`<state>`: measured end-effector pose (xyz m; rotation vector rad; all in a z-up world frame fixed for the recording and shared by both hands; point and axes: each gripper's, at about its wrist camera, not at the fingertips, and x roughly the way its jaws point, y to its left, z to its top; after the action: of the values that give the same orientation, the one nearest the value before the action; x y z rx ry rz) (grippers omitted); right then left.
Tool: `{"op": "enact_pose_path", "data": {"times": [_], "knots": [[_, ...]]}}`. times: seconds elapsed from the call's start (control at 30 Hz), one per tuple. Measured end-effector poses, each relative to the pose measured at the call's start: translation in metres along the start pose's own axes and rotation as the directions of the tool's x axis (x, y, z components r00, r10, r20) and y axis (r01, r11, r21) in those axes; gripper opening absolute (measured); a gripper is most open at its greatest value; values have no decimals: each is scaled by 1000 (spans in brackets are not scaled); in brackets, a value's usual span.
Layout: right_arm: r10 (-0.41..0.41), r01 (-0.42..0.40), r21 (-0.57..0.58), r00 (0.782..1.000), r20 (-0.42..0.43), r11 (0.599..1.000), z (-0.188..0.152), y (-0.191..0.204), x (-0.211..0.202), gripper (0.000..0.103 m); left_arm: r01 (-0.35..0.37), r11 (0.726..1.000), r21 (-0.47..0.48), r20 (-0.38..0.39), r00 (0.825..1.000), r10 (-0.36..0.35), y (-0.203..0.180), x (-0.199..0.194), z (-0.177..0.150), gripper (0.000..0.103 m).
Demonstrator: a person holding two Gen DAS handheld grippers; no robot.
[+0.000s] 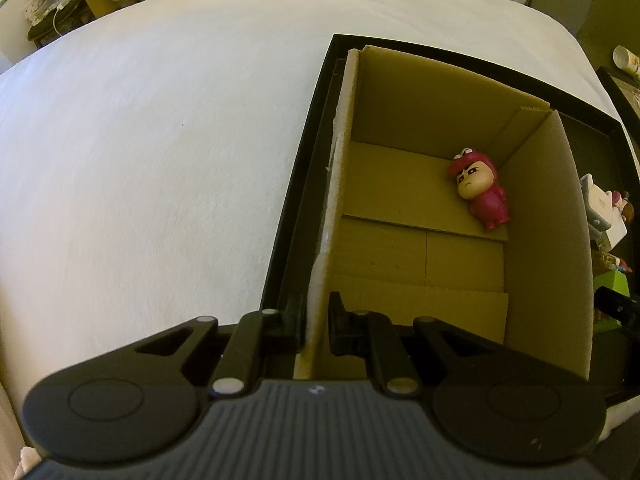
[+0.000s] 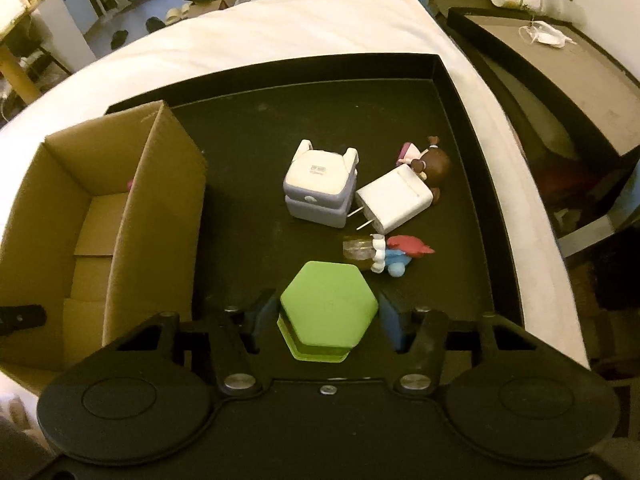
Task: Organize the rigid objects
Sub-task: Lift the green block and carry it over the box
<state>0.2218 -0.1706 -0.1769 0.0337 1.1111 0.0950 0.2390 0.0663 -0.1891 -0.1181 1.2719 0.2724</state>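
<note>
Risk sits low in the right view: the green hexagonal box [image 2: 329, 312] on the black tray [image 2: 460, 92] stands between the right gripper [image 2: 329, 316] pads, which look just short of touching, so it could twist out off-centre. The left gripper [image 1: 316, 324] is clamped on the cardboard box [image 1: 320, 276] wall; losing that wall would shift the box.

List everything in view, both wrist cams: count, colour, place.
cardboard box: 1, brown, left end of tray
black tray: 1, on white bedding
pink figurine: 1, lying in box
green hexagonal case: 1, tray, between right jaws
grey-lilac cube: 1, tray centre
white plug charger: 1, beside cube
brown-haired figurine: 1, behind charger
red-blue figurine: 1, by a clear jar
left gripper: shut on box wall
right gripper: pads flank case, contact unclear
</note>
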Motion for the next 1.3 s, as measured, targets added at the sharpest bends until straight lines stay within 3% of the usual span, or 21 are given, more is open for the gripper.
{"op": "enact_pose_path", "data": {"times": [0.53, 1.3], "knots": [[37, -36, -10, 997, 70, 999, 1, 0, -33, 53, 7, 999, 31, 22, 1000, -8, -3, -6, -3, 10], [69, -53, -104, 984, 162, 993, 21, 41, -70, 53, 14, 999, 32, 26, 1000, -14, -1, -8, -5, 10]]}}
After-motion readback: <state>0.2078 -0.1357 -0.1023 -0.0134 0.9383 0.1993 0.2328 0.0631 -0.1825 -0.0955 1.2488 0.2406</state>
